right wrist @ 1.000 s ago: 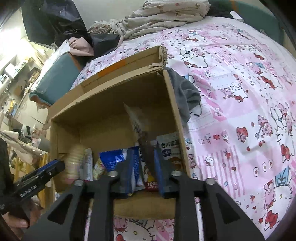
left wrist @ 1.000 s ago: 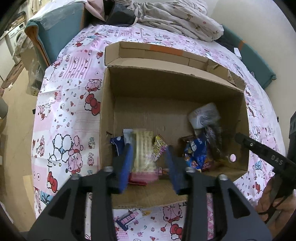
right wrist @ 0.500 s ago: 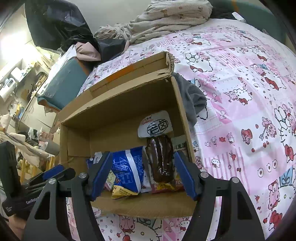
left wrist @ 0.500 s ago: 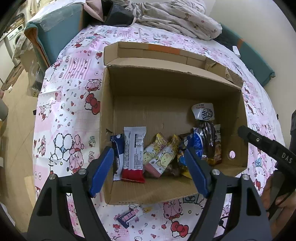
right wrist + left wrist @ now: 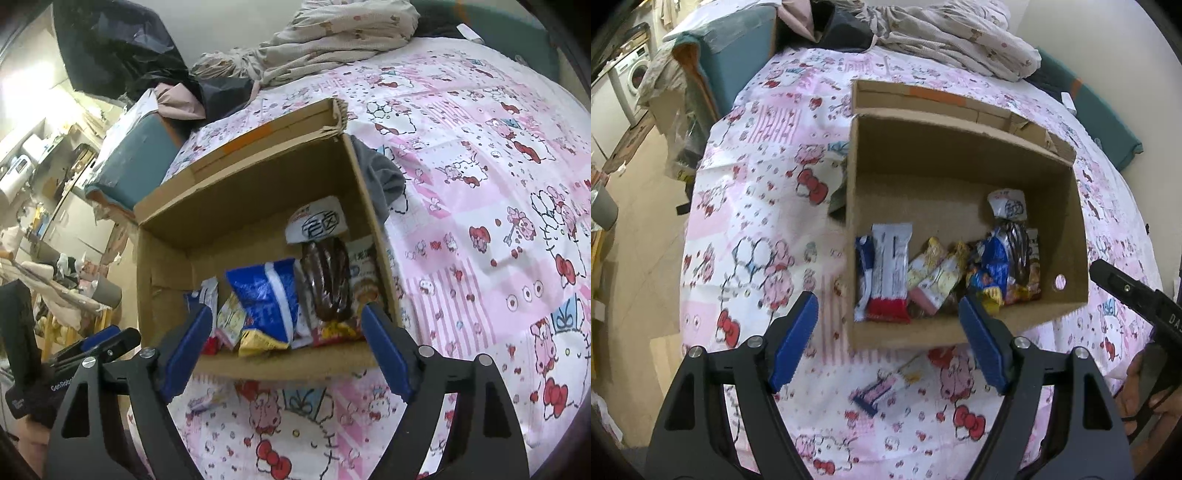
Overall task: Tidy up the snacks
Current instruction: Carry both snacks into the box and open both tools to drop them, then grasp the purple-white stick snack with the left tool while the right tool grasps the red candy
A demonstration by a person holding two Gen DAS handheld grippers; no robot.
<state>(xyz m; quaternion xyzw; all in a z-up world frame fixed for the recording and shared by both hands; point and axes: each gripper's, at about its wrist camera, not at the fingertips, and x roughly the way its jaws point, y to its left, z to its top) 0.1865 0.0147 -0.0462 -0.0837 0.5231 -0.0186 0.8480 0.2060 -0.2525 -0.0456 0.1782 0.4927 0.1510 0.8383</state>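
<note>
Cardboard walls framed nearly everything that mattered: the open box (image 5: 964,177) sat on the pink cartoon-print bedcover (image 5: 757,206), and the snacks stood in a row along its near wall. A second before, my left gripper (image 5: 888,343) had been closed on a pale wafer pack and my right gripper (image 5: 286,350) on the dark chocolate bun (image 5: 327,280); by this moment both had let go and drawn back, jaws spread wide with nothing between them. The white-and-red wrapper (image 5: 890,273) leaned upright at the left end of the row, the two yellow-and-pink packets (image 5: 934,277) beside it, then the blue bag (image 5: 269,299), with the bun propped against the right wall under its white label. So those two pieces counted as delivered, I judged, and the box was filling from the near side while its far half stayed bare. One small blue-and-pink pack (image 5: 882,387) lay outside on the bedcover, just in front of the box and between my left fingers in view; I took it for the next pick, a flat thing on soft fabric that could slide or sink under a pinch
</note>
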